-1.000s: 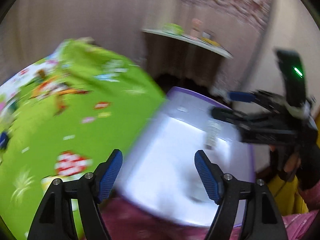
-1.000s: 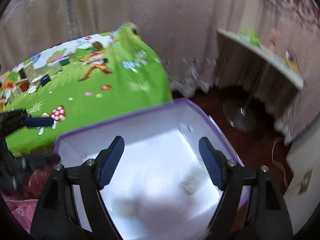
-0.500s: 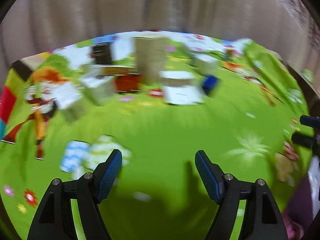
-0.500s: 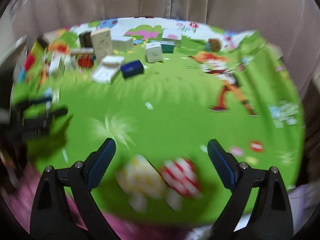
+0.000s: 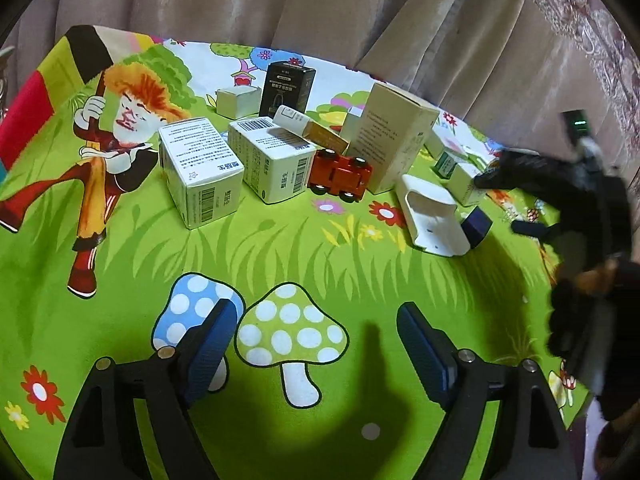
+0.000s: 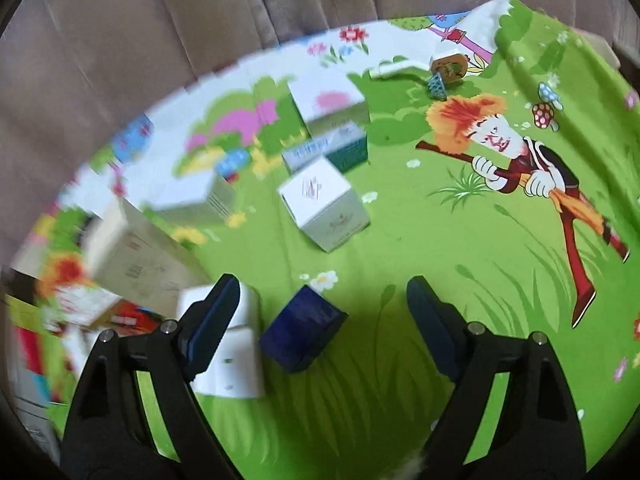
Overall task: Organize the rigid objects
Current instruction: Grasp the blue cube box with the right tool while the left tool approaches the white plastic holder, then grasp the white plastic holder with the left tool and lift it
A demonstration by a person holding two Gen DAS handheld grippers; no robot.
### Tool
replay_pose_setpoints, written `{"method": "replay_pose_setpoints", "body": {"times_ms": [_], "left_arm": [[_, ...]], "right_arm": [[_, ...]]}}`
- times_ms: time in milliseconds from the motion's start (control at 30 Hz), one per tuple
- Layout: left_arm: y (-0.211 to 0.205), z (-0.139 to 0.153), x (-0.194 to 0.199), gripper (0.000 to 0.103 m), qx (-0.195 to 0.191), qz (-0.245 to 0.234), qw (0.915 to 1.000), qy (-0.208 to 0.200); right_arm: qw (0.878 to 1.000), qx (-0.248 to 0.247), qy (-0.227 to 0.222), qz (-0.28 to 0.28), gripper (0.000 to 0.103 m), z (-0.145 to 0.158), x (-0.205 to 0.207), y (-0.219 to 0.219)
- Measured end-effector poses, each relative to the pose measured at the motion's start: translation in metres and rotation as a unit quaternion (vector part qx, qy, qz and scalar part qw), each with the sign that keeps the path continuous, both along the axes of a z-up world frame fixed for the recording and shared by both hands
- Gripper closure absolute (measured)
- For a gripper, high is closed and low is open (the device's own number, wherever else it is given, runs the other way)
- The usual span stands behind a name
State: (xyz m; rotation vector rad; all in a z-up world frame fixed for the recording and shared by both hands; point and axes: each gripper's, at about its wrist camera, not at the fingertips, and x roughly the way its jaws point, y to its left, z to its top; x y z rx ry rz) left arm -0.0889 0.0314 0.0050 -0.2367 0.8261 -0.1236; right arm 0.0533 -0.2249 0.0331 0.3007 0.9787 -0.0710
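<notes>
Boxes stand in a cluster on the green cartoon mat [image 5: 280, 248]: two white barcode boxes [image 5: 200, 172], a red toy car [image 5: 340, 174], a tall beige box [image 5: 394, 140], a black box [image 5: 286, 88] and a white plastic holder [image 5: 432, 220]. My left gripper [image 5: 316, 320] hovers over the printed mushrooms, its jaws opening with nothing between them. My right gripper [image 6: 322, 292] points down at a dark blue box [image 6: 302, 332], which lies between its closing jaws. The pads do not touch it. In the left wrist view the right gripper [image 5: 508, 204] is beside the dark blue box [image 5: 478, 222].
A white cube box [image 6: 324, 208], a teal box [image 6: 328, 152] and another white box [image 6: 328, 100] sit beyond the blue one. The white holder [image 6: 232, 344] lies against my right gripper's left finger. Curtains [image 5: 360, 12] hang behind the mat.
Both views swung away from the white, purple-rimmed bin onto the green mat. The right gripper came in over the dark blue box. The left gripper's jaws stand wider apart.
</notes>
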Motion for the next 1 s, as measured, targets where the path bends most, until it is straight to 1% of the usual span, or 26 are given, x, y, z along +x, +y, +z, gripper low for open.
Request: {"method": "replay_pose_setpoints", "body": {"times_ms": [67, 100, 133, 167, 200, 233, 300, 333, 400, 433, 467, 500, 567, 600, 700, 767, 867, 900, 967, 1000], "left_arm": [[-0.002, 0.001, 0.004, 0.019, -0.004, -0.001, 1.0000, 0.000], [-0.001, 0.001, 0.003, 0.019, -0.008, -0.002, 1.0000, -0.001], [-0.001, 0.002, 0.004, 0.019, -0.011, -0.002, 0.9999, -0.002], [0.000, 0.001, 0.004, 0.019, -0.014, -0.002, 0.9999, -0.002], [0.000, 0.001, 0.003, 0.019, -0.017, -0.001, 0.9998, -0.003], [0.000, 0.002, 0.002, 0.019, -0.018, -0.001, 0.9998, -0.004], [-0.001, 0.001, 0.004, 0.019, -0.015, -0.001, 0.9999, -0.003], [-0.002, 0.001, 0.005, 0.019, -0.013, 0.000, 0.9999, -0.002], [-0.009, 0.001, 0.007, 0.018, 0.011, -0.002, 0.9999, 0.005], [-0.013, 0.000, 0.007, 0.017, 0.022, -0.003, 0.9997, 0.008], [-0.021, 0.000, 0.010, 0.016, 0.049, -0.008, 0.9986, 0.017], [-0.028, -0.001, 0.013, 0.015, 0.065, -0.014, 0.9975, 0.023], [-0.047, -0.001, 0.021, 0.015, 0.084, -0.036, 0.9954, 0.030], [-0.054, -0.001, 0.025, 0.015, 0.081, -0.043, 0.9953, 0.032], [-0.082, 0.002, 0.049, 0.015, 0.051, -0.067, 0.9954, 0.046], [-0.100, 0.003, 0.072, 0.015, 0.047, -0.066, 0.9954, 0.050], [-0.124, 0.002, 0.110, 0.015, 0.052, -0.069, 0.9946, 0.057], [-0.135, 0.000, 0.124, 0.015, 0.062, -0.070, 0.9939, 0.059], [-0.148, -0.002, 0.139, 0.015, 0.084, -0.068, 0.9925, 0.057], [-0.156, -0.004, 0.148, 0.015, 0.103, -0.064, 0.9912, 0.053]], "right_arm": [[0.999, -0.028, 0.019, 0.009, 0.016, -0.013, 0.002, 0.011], [0.998, -0.052, 0.026, 0.015, 0.018, -0.019, -0.001, 0.015], [0.997, -0.069, 0.024, 0.025, 0.020, -0.023, -0.006, 0.017], [0.996, -0.076, 0.012, 0.037, 0.030, -0.025, -0.012, 0.017], [0.994, -0.099, 0.009, 0.048, 0.035, -0.027, -0.018, 0.016], [0.991, -0.113, -0.006, 0.066, 0.041, -0.026, -0.026, 0.014], [0.990, -0.108, -0.017, 0.093, 0.063, -0.026, -0.035, 0.005], [0.988, -0.108, -0.020, 0.106, 0.072, -0.024, -0.040, -0.002], [0.989, -0.073, -0.028, 0.124, 0.072, -0.023, -0.052, -0.026], [0.989, -0.070, -0.026, 0.128, 0.072, -0.025, -0.055, -0.034], [0.987, -0.079, -0.030, 0.138, 0.072, -0.026, -0.061, -0.041], [0.984, -0.089, -0.033, 0.151, 0.072, -0.027, -0.066, -0.047], [0.981, -0.096, -0.036, 0.164, 0.072, -0.026, -0.071, -0.051], [0.980, -0.101, -0.037, 0.169, 0.072, -0.027, -0.074, -0.053], [0.979, -0.099, -0.045, 0.171, 0.071, -0.027, -0.076, -0.056], [0.979, -0.102, -0.048, 0.169, 0.072, -0.027, -0.075, -0.054], [0.979, -0.101, -0.050, 0.168, 0.071, -0.026, -0.075, -0.056], [0.979, -0.103, -0.051, 0.168, 0.072, -0.026, -0.076, -0.055], [0.978, -0.109, -0.052, 0.168, 0.072, -0.026, -0.077, -0.053], [0.978, -0.112, -0.053, 0.169, 0.072, -0.026, -0.077, -0.052]]}}
